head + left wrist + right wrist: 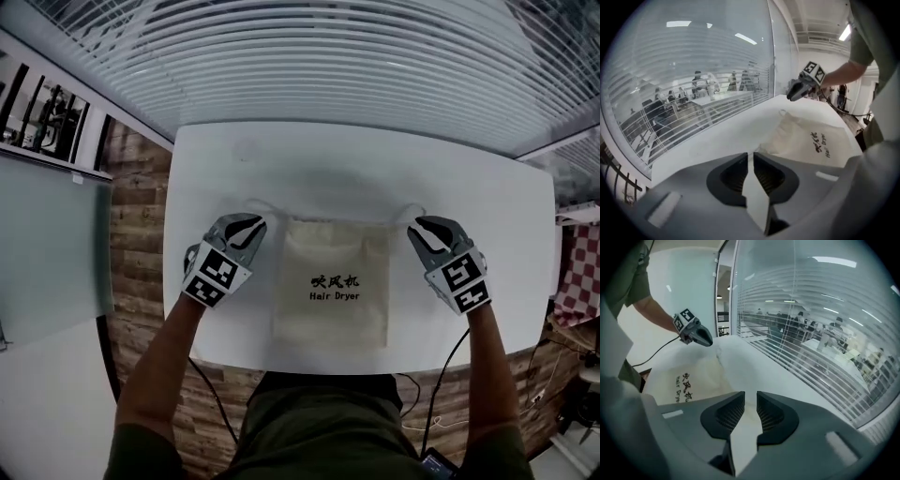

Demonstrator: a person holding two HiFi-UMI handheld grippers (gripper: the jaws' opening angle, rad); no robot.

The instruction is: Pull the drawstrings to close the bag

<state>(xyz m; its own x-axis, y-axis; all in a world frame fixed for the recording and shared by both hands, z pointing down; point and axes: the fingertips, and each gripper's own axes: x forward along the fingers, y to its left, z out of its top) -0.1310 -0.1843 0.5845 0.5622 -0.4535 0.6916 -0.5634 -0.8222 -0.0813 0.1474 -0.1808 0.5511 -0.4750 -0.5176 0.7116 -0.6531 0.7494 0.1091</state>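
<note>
Near edge now: the bag [330, 309] lies flat, its bottom close to the table [356, 169] lip. Left gripper [251, 225] sits at its top-left corner, jaws a sliver apart, nothing discernible inside. Right gripper [419, 228] sits at the top-right corner, gap wider, holding nothing. Cords [260, 203] are faint, white on white. Bare tabletop runs beyond.

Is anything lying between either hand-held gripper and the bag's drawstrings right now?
Nothing visible does. The left hand-held gripper and the right hand-held gripper sit beside the bag's top corners, jaws apart and empty, close to the drawstring loops. Only bare white table lies between them.
</note>
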